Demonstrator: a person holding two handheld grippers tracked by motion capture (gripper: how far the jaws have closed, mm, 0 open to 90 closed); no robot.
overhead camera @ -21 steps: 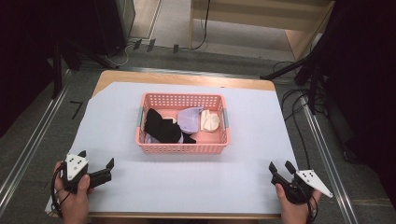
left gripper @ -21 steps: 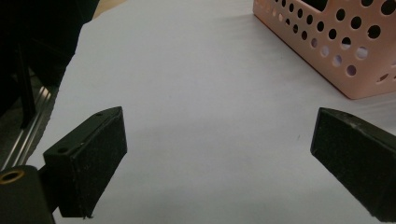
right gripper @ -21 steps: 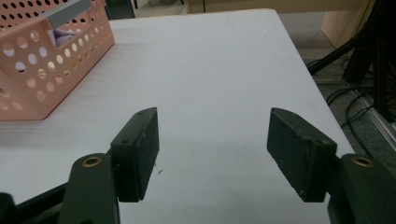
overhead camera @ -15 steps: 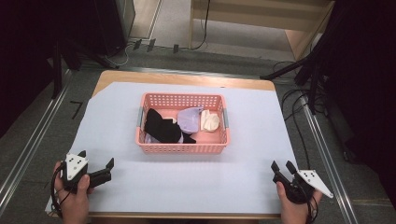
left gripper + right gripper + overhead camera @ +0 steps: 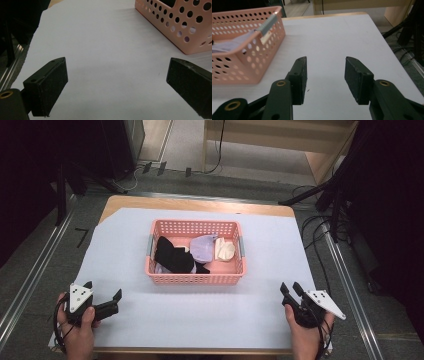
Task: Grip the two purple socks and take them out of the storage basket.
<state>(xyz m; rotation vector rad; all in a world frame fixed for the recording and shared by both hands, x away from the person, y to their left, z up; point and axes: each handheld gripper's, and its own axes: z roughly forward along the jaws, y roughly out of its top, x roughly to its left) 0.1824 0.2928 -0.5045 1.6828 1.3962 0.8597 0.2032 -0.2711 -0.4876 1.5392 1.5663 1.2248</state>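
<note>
Where soft cloths [image 5: 175, 254] heap: perforated pink plastic basket [image 5: 194, 278], rectangular.

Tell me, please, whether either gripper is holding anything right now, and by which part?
Nothing is held. The left gripper and right gripper both stand open over the bare white sheet, short of the pink basket.

Lowest clothes in the pink basket [image 5: 194, 279], largely hidden under the black garment [image 5: 173, 255].
</note>
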